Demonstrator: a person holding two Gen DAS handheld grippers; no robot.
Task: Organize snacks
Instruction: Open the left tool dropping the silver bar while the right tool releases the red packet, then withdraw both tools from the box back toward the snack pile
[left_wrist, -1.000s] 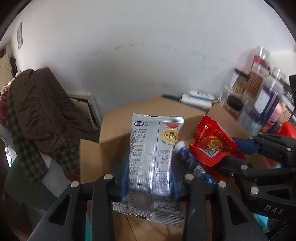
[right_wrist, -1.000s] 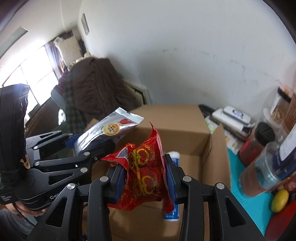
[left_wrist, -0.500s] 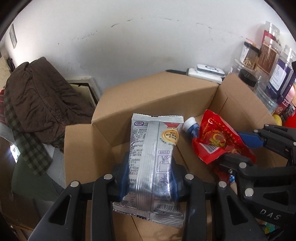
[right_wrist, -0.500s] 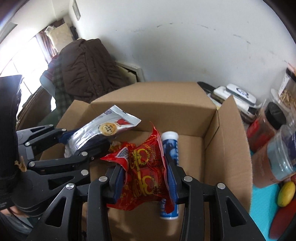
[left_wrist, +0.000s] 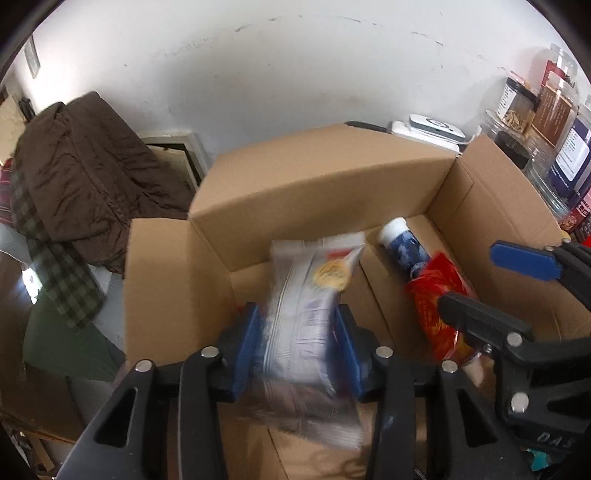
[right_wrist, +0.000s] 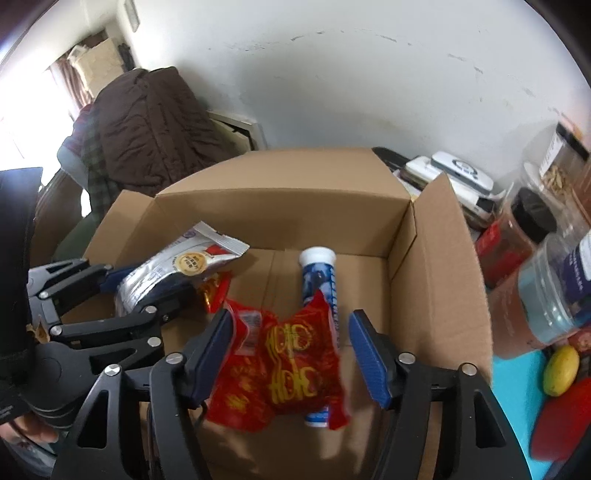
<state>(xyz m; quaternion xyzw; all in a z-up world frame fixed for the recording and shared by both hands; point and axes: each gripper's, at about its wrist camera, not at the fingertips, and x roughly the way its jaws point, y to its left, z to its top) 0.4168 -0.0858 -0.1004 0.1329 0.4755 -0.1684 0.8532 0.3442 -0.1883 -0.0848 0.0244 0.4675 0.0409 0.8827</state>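
Right gripper (right_wrist: 291, 350), lower centre of its own view: jaws have just been opening and now stand spread, blue pads clear on both sides of the red snack packet (right_wrist: 284, 365), which hangs or drops loose between them, its outline slightly smeared. Left gripper (left_wrist: 295, 343), lower centre of the left wrist view: jaws have just been opening a little; the silver snack pouch (left_wrist: 314, 306) sits between the pads but is badly blurred, so I cannot be sure the pads still bear on it, and it looks to be slipping free. Both tools are over the open cardboard box (right_wrist: 280, 206), which fills mid-frame in both views. Already on the box floor: a blue-and-white tube (right_wrist: 319, 280), lying lengthwise just behind and partly under the red packet, and a small red-and-gold wrapper (right_wrist: 214, 291) at centre left beside the left gripper's fingers. Outside the box, along the right edge, jars (right_wrist: 546, 273) stand crowded near the right flap. Risks, judged: the red packet may land on the tube and rest crooked on it; the pouch, if one pad drags on the foil, could tip sideways toward the left wall instead of lying flat; withdrawing either tool carelessly could snag a flap, and the right one could knock the nearby jars.
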